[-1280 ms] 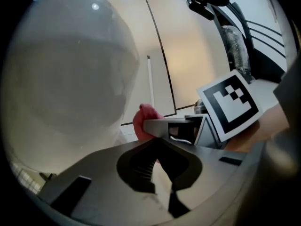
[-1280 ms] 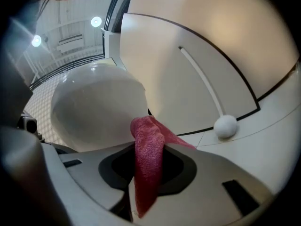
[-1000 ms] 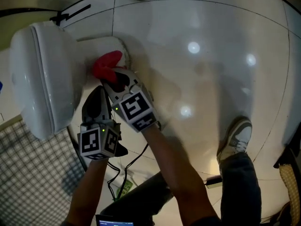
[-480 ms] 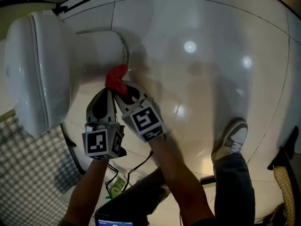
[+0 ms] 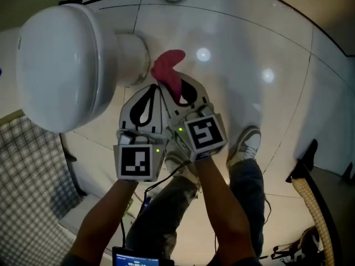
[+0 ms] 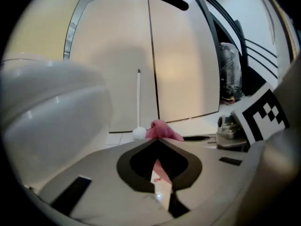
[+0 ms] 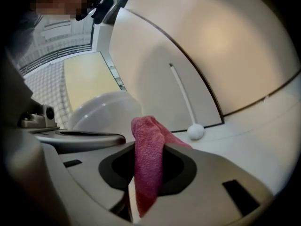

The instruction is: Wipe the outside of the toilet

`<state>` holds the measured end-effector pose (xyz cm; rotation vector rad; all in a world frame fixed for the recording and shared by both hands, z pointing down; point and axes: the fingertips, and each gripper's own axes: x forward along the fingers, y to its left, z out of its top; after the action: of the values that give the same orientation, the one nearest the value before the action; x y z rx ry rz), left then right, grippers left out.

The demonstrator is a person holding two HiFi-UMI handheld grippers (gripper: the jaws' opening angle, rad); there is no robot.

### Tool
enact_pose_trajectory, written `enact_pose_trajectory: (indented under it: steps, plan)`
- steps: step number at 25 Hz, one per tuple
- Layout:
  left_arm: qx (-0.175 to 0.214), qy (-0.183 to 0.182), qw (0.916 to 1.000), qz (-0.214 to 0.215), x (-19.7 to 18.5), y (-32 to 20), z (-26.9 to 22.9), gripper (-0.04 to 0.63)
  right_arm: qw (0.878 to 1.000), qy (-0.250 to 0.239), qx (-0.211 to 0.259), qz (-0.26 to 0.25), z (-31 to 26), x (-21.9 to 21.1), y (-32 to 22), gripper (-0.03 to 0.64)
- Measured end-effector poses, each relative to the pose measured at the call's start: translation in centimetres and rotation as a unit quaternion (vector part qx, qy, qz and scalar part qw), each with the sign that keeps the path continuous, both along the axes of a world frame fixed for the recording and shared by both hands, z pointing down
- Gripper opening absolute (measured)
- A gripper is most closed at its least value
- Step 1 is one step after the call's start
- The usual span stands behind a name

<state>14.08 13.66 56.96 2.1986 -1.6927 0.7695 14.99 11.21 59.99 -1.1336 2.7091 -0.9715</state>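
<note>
Pulled back off the pedestal since a second ago, the right tool [image 5: 180,90] clamped the red cloth [image 5: 168,71] just beside the toilet [image 5: 61,65] base above the floor [image 5: 249,49], the left tool [image 5: 148,93] closed and empty alongside, so the next pass probably needed the cloth pressed flat against porcelain.

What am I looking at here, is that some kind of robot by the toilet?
No robot: a person holds a two-jaw gripper in each hand. The wide picture comes from a camera on the person's head, looking down; the other two come from cameras riding on the grippers. A white toilet stands on the tiled floor, with the person's shoe nearby. The right gripper is clamped on a pink cloth near the toilet's base. The left gripper is shut, holding nothing.
</note>
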Motion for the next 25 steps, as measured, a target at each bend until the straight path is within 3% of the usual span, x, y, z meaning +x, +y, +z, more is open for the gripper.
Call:
enact_pose_trajectory:
  steps: [5, 9, 13, 16, 20, 25]
  plan:
    - [0.031, 0.026, 0.9986, -0.034, 0.0, 0.3, -11.0, 0.012, 0.998, 0.026, 0.040, -0.046, -13.1, 0.3, -0.1, 0.091]
    - [0.065, 0.030, 0.9946, -0.076, -2.6, -0.3, -20.1, 0.012, 0.995, 0.027, 0.066, -0.075, -22.5, -1.7, 0.0, 0.091]
    - [0.112, 0.032, 0.9809, -0.156, -6.4, -0.6, -26.0, 0.012, 0.987, 0.019, 0.091, -0.130, -28.4, -5.5, -0.4, 0.092]
    - [0.122, 0.021, 0.9715, -0.202, -10.2, 0.8, -28.0, 0.014, 0.979, 0.022, 0.107, -0.174, -30.7, -9.4, 0.6, 0.091]
    - [0.132, 0.012, 0.9449, -0.300, -17.3, 6.4, -28.5, 0.014, 0.961, 0.009, 0.121, -0.248, -31.8, -16.9, 5.6, 0.092]
    - [0.108, 0.005, 0.9000, -0.422, -25.6, 17.5, -27.0, 0.012, 0.921, -0.004, 0.116, -0.373, -31.2, -26.2, 16.2, 0.092]
